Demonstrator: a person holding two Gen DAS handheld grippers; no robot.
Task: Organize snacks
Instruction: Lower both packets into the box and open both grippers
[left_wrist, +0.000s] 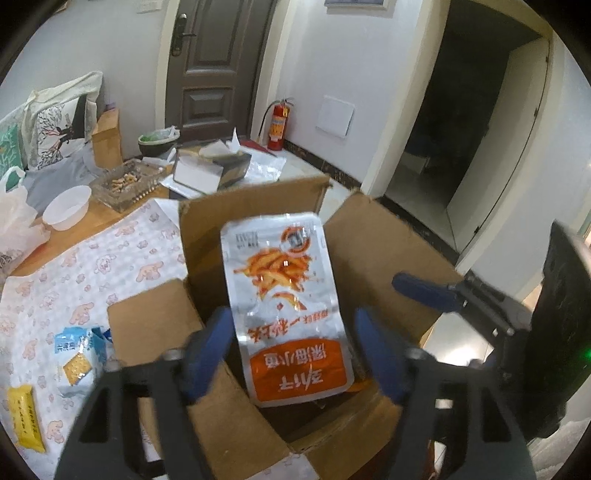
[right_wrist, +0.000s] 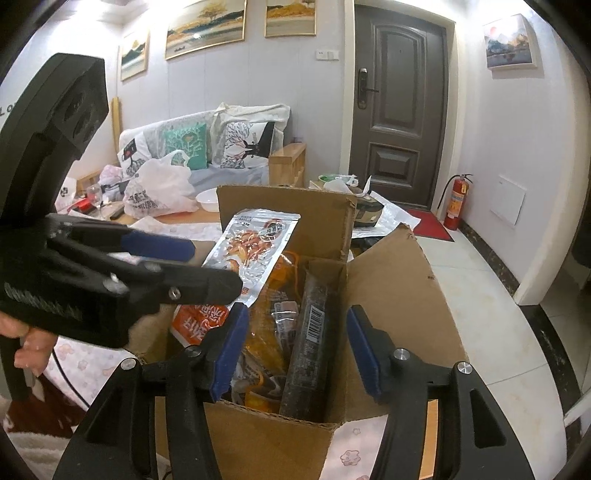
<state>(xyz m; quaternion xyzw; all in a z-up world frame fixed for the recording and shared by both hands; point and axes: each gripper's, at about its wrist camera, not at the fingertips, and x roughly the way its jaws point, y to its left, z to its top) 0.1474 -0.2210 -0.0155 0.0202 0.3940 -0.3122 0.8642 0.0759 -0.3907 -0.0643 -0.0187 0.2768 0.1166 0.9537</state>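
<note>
While both tools are gathered over the cardboard box (left_wrist: 229, 417), the left hand-held gripper (left_wrist: 291, 354) stands wide, its blue pads either side of the silver-and-orange snack pouch (left_wrist: 284, 306) with a visible gap on each side — no contact can be confirmed. From the right wrist view the same pouch (right_wrist: 255, 251) leans against the box's rear flap at about 11 o'clock, its lower end down inside. Whether it has come to rest or is dropping, I cannot tell.

The right hand-held gripper (right_wrist: 295, 350) is likewise spread wide and holds nothing; it hovers above the box interior, where a dark barcoded stick pack (right_wrist: 310, 343) lies directly ahead and orange packets (right_wrist: 273, 295) sit to its left.

Outward on the patterned surface (left_wrist: 74, 266), at 8 o'clock from the left tool, a blue cracker pack (left_wrist: 79, 350) and a yellow bar (left_wrist: 24, 417) remain unboxed.

Judgement: the step in hand is depositing the pouch — release looks complete or nearly so. Next, the left tool would need to swing toward 8 o'clock and close on the cracker pack, clearing the near flap.
</note>
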